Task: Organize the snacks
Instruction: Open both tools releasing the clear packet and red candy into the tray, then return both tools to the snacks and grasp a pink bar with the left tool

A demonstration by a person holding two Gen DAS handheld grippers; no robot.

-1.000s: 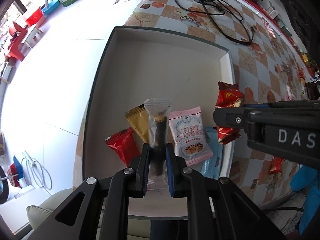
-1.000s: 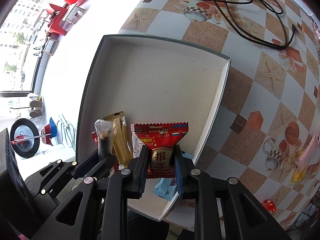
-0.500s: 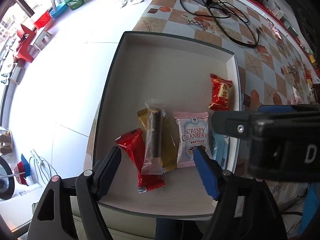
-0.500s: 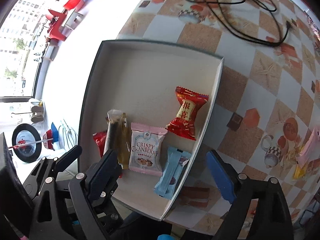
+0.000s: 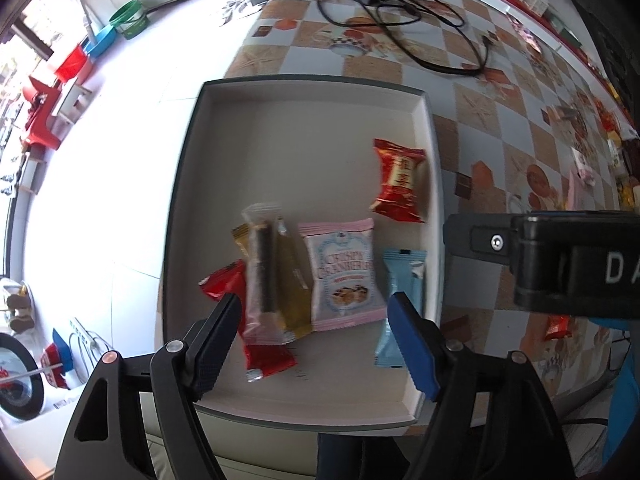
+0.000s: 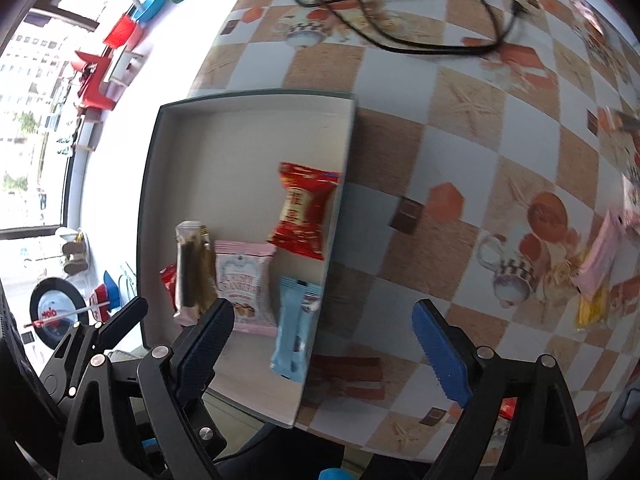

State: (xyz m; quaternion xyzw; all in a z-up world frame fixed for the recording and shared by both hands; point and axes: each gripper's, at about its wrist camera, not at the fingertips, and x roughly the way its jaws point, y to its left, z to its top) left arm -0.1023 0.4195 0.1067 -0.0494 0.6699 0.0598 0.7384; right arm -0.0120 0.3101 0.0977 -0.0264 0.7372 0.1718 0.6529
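A shallow white tray point(image 5: 224, 128) with a dark outer rim sits on the checkered tablecloth point(image 5: 500, 120), filling the middle of the left wrist view and the left-centre of the right wrist view. Six snack packets lie inside it, gathered toward the lower part of the frame. In the left wrist view, a red packet point(image 5: 264, 356) lies lowest and furthest left, partly under a clear-wrapped dark stick point(image 5: 262, 276), which in turn lies on a gold packet point(image 5: 294, 292). Just right of these is the pink cranberry packet point(image 5: 344, 272), and right of that a light blue packet point(image 5: 400, 300) runs along the tray's right wall. A red and gold packet point(image 5: 400, 180) rests apart from the row, higher in the frame and close to the right wall. The left gripper point(image 5: 316, 344) hangs above the lower row with its fingers spread wide and nothing between the pads. The right gripper point(image 6: 324, 344) is likewise spread wide and empty, hovering over the tray's right edge near the light blue packet; its body shows at the right of the left wrist view. A black cable point(image 5: 400, 12) with an adapter lies on the cloth at the top of the frame, and more loose snacks point(image 6: 596, 280) sit at the far right of the right wrist view.
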